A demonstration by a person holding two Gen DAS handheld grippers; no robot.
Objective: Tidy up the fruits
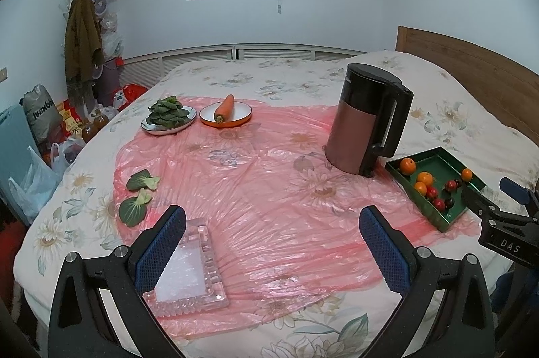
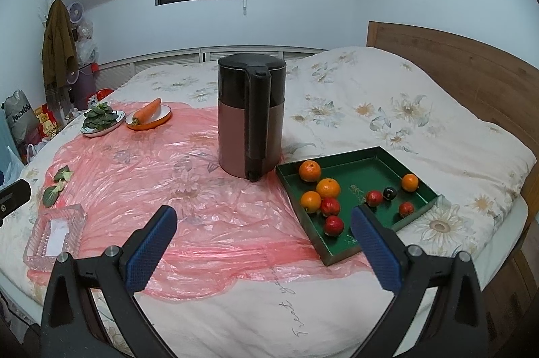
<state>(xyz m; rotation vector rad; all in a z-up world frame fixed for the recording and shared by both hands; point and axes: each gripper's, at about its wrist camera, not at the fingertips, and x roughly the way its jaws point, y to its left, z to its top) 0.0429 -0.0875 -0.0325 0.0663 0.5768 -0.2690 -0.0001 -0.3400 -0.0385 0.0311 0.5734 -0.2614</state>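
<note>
Orange and red round fruits (image 2: 328, 188) loose in a shallow green rectangular tray (image 2: 340, 251), just right of the tall brown-and-black kettle (image 2: 251, 118).

Nearer the right gripper (image 2: 262, 228), ahead and right of its wide-open, empty jaws; left gripper (image 1: 273, 230) equally open and empty, over the clear glass dish (image 1: 192, 287), well left of the kettle. Open pink plastic sheet (image 2: 188, 206) between; tray's right side near the bed edge.
</note>
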